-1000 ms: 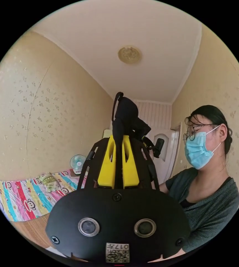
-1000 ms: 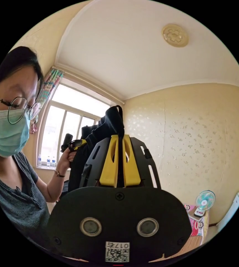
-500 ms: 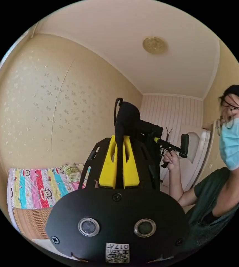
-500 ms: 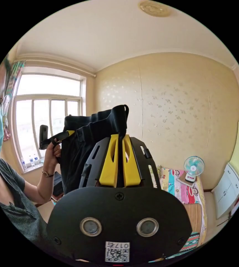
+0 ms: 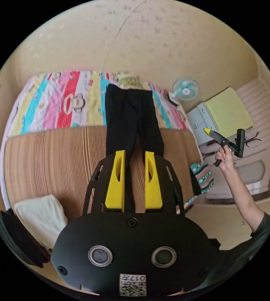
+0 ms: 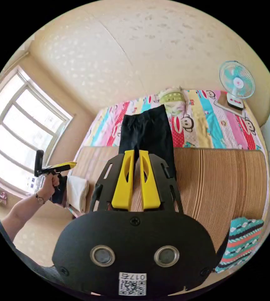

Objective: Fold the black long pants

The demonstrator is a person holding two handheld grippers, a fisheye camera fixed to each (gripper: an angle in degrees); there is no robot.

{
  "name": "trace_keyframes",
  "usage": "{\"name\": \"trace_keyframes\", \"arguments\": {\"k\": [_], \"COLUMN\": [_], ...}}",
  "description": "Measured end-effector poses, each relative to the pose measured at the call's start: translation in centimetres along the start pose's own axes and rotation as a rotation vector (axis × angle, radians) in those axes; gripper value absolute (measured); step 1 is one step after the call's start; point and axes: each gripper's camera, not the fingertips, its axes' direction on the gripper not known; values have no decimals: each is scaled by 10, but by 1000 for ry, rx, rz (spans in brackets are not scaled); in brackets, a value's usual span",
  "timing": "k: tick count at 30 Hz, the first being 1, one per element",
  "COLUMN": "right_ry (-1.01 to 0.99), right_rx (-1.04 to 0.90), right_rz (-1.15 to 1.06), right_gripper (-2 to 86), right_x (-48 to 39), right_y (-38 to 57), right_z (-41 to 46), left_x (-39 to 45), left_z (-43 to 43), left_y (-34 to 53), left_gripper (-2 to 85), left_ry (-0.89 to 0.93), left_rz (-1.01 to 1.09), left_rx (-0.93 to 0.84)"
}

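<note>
The black long pants (image 5: pixel 128 116) lie flat and lengthwise on the bed, across the ribbed tan mat (image 5: pixel 53 160) and onto the colourful sheet (image 5: pixel 56 103). My left gripper (image 5: pixel 135 153) hangs above their near end, its yellow jaws wide apart and holding nothing. A hand holds the right gripper (image 5: pixel 224 141) out to the side. In the right gripper view the pants (image 6: pixel 147 131) lie beyond my right gripper (image 6: pixel 136 152), whose jaws stand a narrow gap apart with the mat (image 6: pixel 223 182) showing between them. There the left gripper (image 6: pixel 55 167) is held up near the window.
A small fan (image 6: pixel 237 80) stands at the bed's far corner. A folded white cloth (image 5: pixel 40 216) and a dark item lie at one edge of the mat. A patterned cloth (image 6: pixel 240 241) sits at the other edge. A cabinet (image 5: pixel 201 122) stands beside the bed.
Both grippers held the pants up in the air, shut on the waistband. Now the pants lie spread on the bed, both grippers have let go and point down at the bed.
</note>
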Motion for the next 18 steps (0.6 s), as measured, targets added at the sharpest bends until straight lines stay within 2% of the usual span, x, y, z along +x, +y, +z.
{"name": "trace_keyframes", "arguments": {"k": [2, 5, 8, 11, 13, 15, 17, 18], "right_ry": [-4, -81, -121, -104, -51, 22, 182, 174], "right_rx": [-248, -434, -539, -590, -644, -705, -731, -759], "right_rz": [60, 133, 170, 256, 301, 288, 160, 128], "right_gripper": [46, 61, 77, 102, 120, 122, 86, 69], "right_x": [56, 100, 119, 137, 143, 141, 133, 132], "right_y": [65, 139, 187, 216, 229, 240, 236, 233], "right_z": [66, 102, 112, 107, 104, 100, 83, 81], "left_x": [-47, -97, -120, -118, -108, -105, -109, -110], "left_z": [49, 94, 112, 130, 140, 127, 123, 117], "left_y": [48, 117, 160, 179, 176, 160, 146, 139], "left_gripper": [100, 111, 121, 120, 89, 52, 25, 13], "left_ry": [19, 24, 48, 70, -44, -129, 10, 252], "left_rz": [-110, -232, -283, -242, -175, -170, -175, -154], "left_rx": [-119, -253, -324, -443, -581, -599, -665, -686]}}
